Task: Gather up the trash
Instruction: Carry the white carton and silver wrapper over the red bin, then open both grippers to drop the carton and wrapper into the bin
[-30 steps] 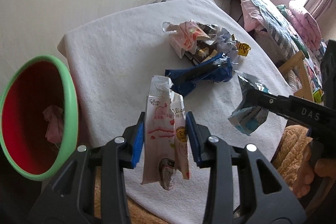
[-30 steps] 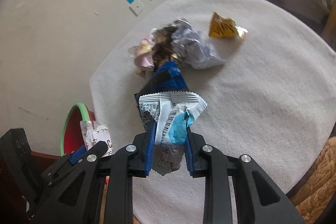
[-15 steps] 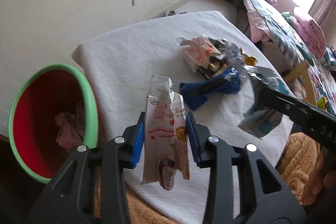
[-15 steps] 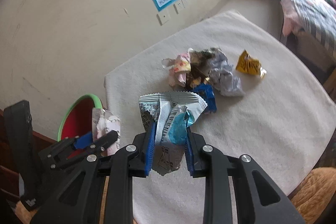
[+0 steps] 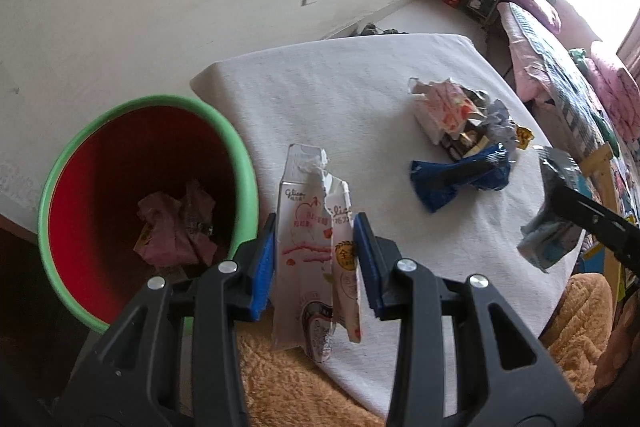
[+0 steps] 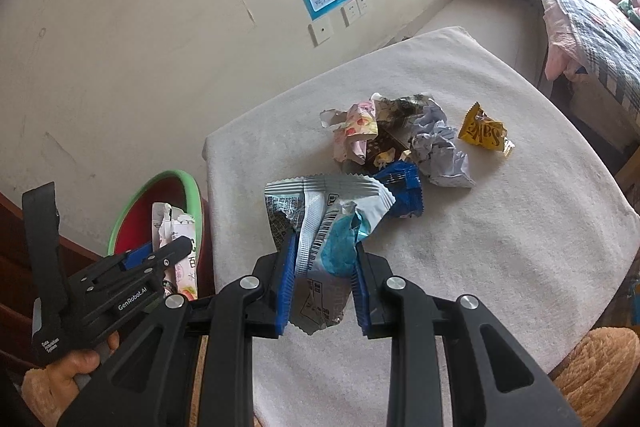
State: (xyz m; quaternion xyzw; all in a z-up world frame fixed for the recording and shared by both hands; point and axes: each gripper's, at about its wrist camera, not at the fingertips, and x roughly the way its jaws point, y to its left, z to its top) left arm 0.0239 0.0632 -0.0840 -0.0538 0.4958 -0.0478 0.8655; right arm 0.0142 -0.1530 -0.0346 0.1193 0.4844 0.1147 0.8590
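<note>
My left gripper (image 5: 314, 259) is shut on a white and pink Glico carton wrapper (image 5: 310, 227) and holds it at the table's near left edge, beside the red bin with a green rim (image 5: 240, 167). In the right wrist view the left gripper (image 6: 160, 255) holds that wrapper (image 6: 176, 239) over the bin (image 6: 196, 195). My right gripper (image 6: 322, 279) is shut on a silver and blue snack wrapper (image 6: 328, 227) above the table's near side; it also shows in the left wrist view (image 5: 550, 239).
A pile of wrappers lies mid-table: a blue one (image 5: 460, 179), a pink one (image 5: 444, 107), crumpled grey paper (image 6: 438, 151) and a yellow packet (image 6: 484, 131). Pink wrappers (image 5: 176, 227) lie in the bin. The white-clothed table (image 6: 520, 227) stands near a wall. A bed (image 6: 592, 27) stands on the right.
Both grippers have pulled back and to the left with their wrappers. The bin has come further into the left wrist view, and the left gripper's wrapper now hangs over it.
</note>
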